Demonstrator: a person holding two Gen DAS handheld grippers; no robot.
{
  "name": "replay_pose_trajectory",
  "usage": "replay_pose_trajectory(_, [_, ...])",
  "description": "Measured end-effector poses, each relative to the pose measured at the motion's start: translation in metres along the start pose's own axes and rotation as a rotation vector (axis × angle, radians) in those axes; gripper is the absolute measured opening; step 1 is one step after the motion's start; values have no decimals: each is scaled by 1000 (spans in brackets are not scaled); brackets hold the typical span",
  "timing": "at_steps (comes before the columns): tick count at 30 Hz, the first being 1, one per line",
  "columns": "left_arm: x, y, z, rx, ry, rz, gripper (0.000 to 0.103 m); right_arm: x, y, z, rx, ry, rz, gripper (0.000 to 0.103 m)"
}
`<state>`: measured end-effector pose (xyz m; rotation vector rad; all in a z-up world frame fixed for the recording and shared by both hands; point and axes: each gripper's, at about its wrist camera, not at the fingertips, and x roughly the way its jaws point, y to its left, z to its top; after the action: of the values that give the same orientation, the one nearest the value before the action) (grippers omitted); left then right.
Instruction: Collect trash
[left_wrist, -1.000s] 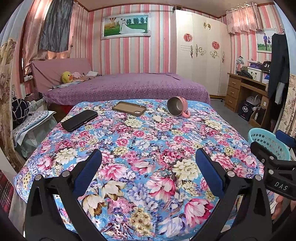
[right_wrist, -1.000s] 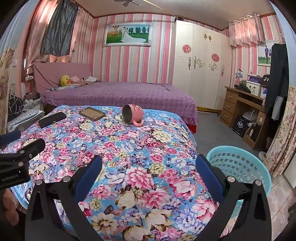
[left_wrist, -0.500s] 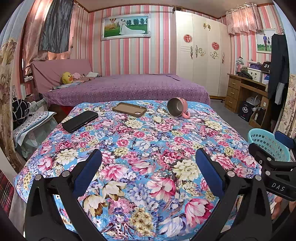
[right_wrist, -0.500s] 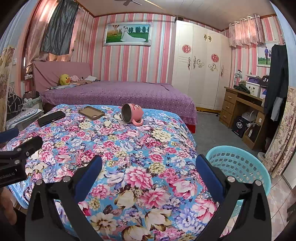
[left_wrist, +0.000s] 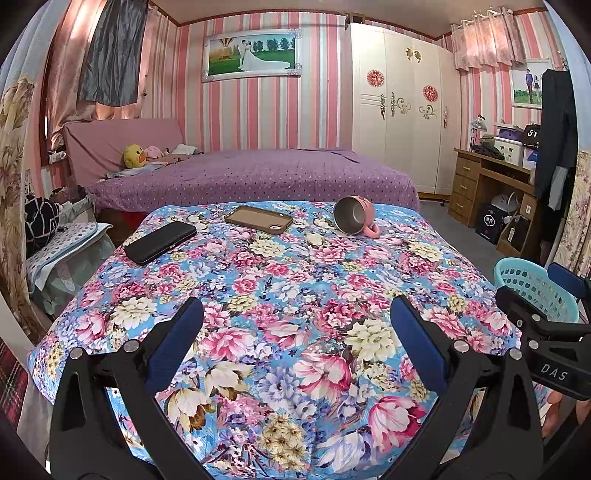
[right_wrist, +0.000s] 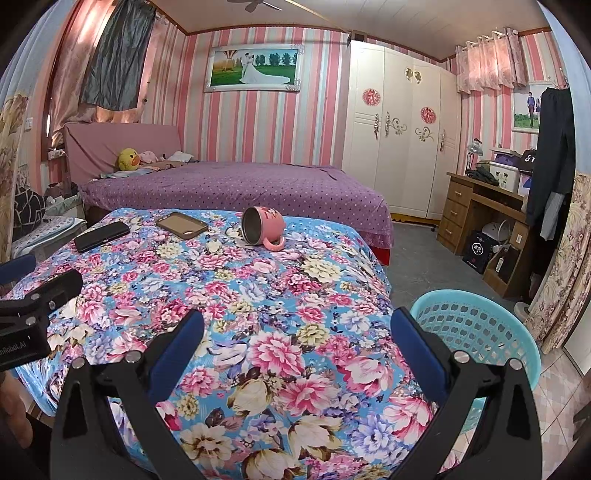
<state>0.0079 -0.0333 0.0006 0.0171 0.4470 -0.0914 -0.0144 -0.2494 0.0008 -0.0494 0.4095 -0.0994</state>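
Left wrist view: left tool (left_wrist: 295, 332) wide open, nothing between the blue pads, hovering over the near edge of the floral-cloth desk (left_wrist: 280, 295). Ahead and far from the tool: black phone (left_wrist: 160, 242) to the left, brown case (left_wrist: 258, 219) roughly centre, pink mug (left_wrist: 354, 215) on its side ahead-right, mouth facing the camera, handle on the cloth. All three lie apart from each other. Small pale bits near the mug could be trash or just the flower print, cannot tell. Teal basket (left_wrist: 532, 291) sits off the desk to the tool's right, partly behind the right tool (left_wrist: 546, 317). Right wrist view: right tool (right_wrist: 295, 332) also wide open and empty, over the desk's (right_wrist: 258, 302) near right corner. Basket (right_wrist: 476, 332) just beside its right finger, lower, on the floor by the desk; inside is mostly hidden. Mug (right_wrist: 263, 229) ahead, slightly left, tipped over; case (right_wrist: 181, 224) and phone (right_wrist: 101, 236) further left. Left tool (right_wrist: 37, 295) shows at the left edge. Purple bed (right_wrist: 236, 184) beyond the desk.
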Motion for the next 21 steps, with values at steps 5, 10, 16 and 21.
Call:
replay_pose_trajectory(5, [1, 0, 0, -1, 0, 1, 98, 0, 0, 0, 1, -1, 0, 99])
replay_pose_trajectory(10, [1, 0, 0, -1, 1, 2, 98, 0, 0, 0, 0, 0, 0, 99])
replay_pose_trajectory(16, [2, 0, 0, -2, -2, 2, 98, 0, 0, 0, 0, -1, -1, 99])
replay_pose_trajectory(21, [2, 1, 0, -1, -6, 5, 98, 0, 0, 0, 0, -3, -2, 99])
